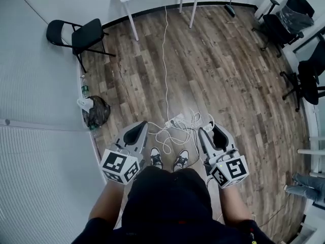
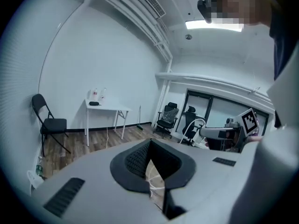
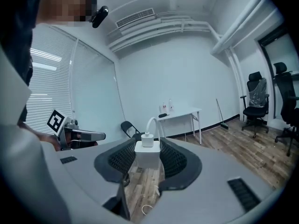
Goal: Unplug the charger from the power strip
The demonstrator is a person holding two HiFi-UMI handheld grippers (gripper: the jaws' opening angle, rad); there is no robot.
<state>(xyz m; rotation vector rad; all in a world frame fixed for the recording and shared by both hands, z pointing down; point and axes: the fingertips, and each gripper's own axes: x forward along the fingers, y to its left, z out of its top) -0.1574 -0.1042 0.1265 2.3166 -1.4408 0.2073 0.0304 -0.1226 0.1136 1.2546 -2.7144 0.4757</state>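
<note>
The wood floor lay well below both tongs. The right tongs were clamped on the charger, which was up in the air and clear of the floor. The left tongs were closed tip to tip on nothing. The white strip lay on the floor among loose cords. The charger was a plain white square block, with a white cable plugged into its top and arching away
</note>
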